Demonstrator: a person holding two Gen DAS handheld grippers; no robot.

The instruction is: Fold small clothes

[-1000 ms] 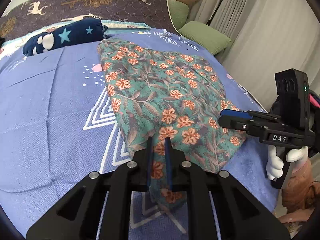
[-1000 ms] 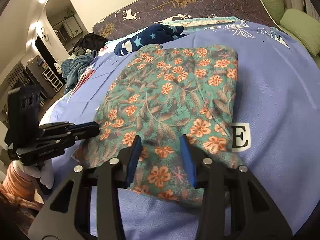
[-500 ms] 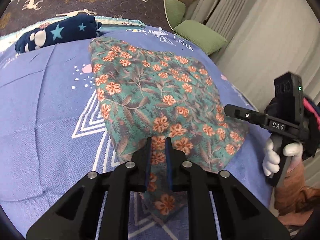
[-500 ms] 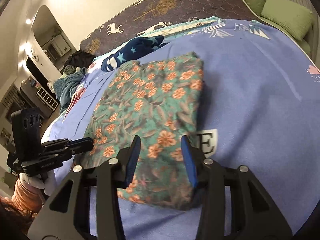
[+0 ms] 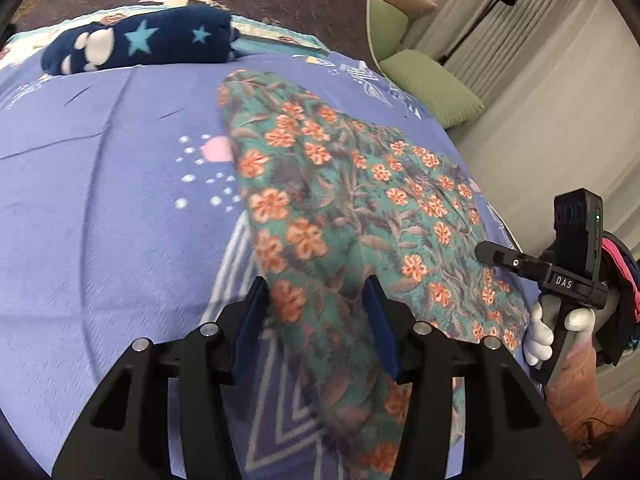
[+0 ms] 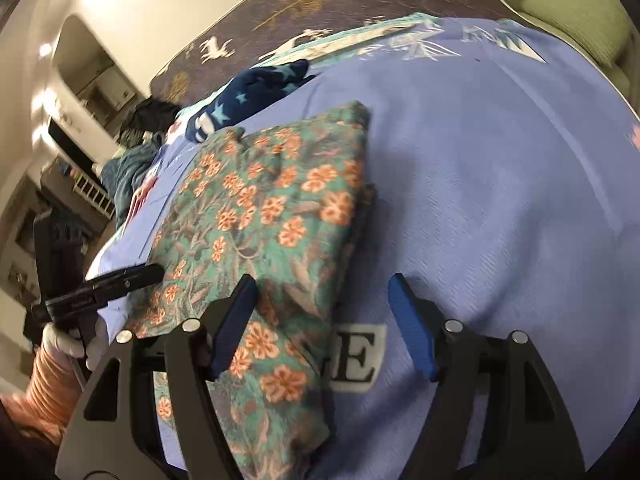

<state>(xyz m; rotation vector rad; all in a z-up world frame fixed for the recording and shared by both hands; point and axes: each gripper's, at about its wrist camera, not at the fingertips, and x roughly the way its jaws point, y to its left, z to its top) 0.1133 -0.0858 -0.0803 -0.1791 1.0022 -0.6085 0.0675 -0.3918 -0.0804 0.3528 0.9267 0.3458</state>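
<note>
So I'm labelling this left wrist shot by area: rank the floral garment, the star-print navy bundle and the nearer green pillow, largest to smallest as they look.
1. floral garment, by far the largest.
2. star-print navy bundle.
3. green pillow.

The bundle and pillow look close in size, and both lie farther from the camera, so their order is unsure.

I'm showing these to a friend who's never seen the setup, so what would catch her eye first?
Probably the teal garment with orange flowers, folded in the middle of the blue blanket. Next, the black left gripper with blue pads, open astride the garment's near edge, and the right gripper, also open, over its right edge. Behind lies a navy star-print bundle.
</note>
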